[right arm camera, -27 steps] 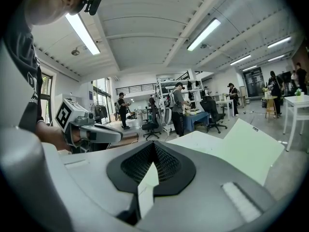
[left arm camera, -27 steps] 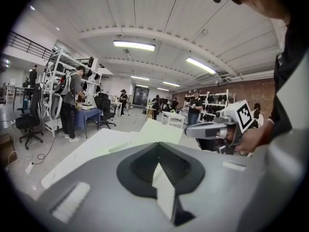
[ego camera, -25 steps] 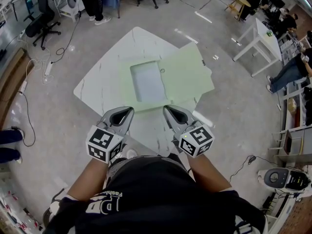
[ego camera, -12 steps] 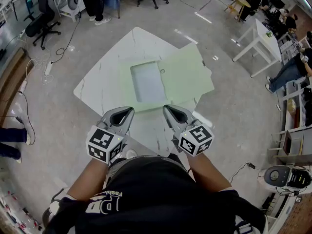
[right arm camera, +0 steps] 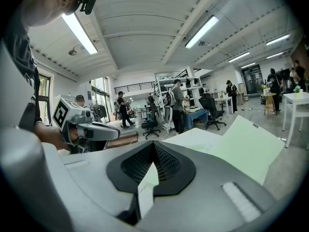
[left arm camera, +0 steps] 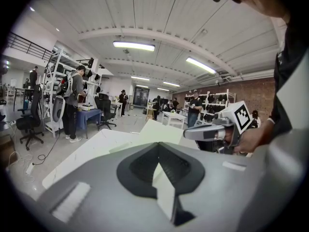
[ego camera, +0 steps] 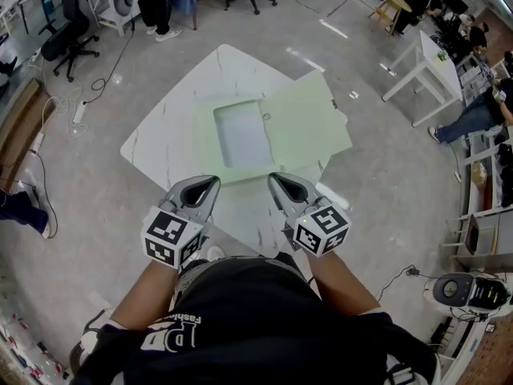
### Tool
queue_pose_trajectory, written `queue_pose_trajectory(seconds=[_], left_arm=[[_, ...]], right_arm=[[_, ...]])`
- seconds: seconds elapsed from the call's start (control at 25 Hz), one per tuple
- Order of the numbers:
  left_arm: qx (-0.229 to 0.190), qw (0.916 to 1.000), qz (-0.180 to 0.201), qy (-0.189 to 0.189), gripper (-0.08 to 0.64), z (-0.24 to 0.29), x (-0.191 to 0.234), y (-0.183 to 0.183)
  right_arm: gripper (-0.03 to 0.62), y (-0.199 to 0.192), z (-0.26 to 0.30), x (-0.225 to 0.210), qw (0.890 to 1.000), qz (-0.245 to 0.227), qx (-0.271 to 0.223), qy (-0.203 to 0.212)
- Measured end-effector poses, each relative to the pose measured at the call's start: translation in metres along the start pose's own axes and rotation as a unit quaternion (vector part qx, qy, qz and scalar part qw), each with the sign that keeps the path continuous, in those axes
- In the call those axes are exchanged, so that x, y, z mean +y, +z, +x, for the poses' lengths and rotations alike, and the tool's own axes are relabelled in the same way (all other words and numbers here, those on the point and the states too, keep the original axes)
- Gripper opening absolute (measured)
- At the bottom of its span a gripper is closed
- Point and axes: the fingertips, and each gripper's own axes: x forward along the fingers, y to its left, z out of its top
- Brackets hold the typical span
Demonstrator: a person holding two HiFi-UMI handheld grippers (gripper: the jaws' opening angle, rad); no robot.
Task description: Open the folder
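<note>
A pale green folder (ego camera: 309, 127) lies spread open on the white marble-look table (ego camera: 172, 127), its right flap hanging past the table's right edge, and a bluish-white sheet (ego camera: 243, 137) shows in its left half. My left gripper (ego camera: 210, 182) and right gripper (ego camera: 275, 180) hover side by side over the table's near edge, short of the folder and not touching it. Both are shut with nothing between the jaws. In the left gripper view the closed jaws (left arm camera: 157, 148) point at the folder (left arm camera: 155, 132). The right gripper view shows its shut jaws (right arm camera: 153, 148) and the raised flap (right arm camera: 241, 144).
Grey floor surrounds the table. A small white table (ego camera: 425, 54) stands at the far right, office chairs (ego camera: 68, 34) and cables at the far left, and a round white device (ego camera: 461, 291) at the lower right. People stand and sit around the room's edges.
Both grippers and the folder are as they were. Only a bystander's feet at the left edge have shifted.
</note>
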Motion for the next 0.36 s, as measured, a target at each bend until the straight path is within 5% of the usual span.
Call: queue_pose_trajectory(seconds=[0.36], left_arm=[[0.0,1.0,0.003,-0.002,0.052,0.0016,0.0004,-0.0018]], right_arm=[[-0.002,-0.0008,0.0002,-0.0007,1.0,0.001,-0.002,0.0]])
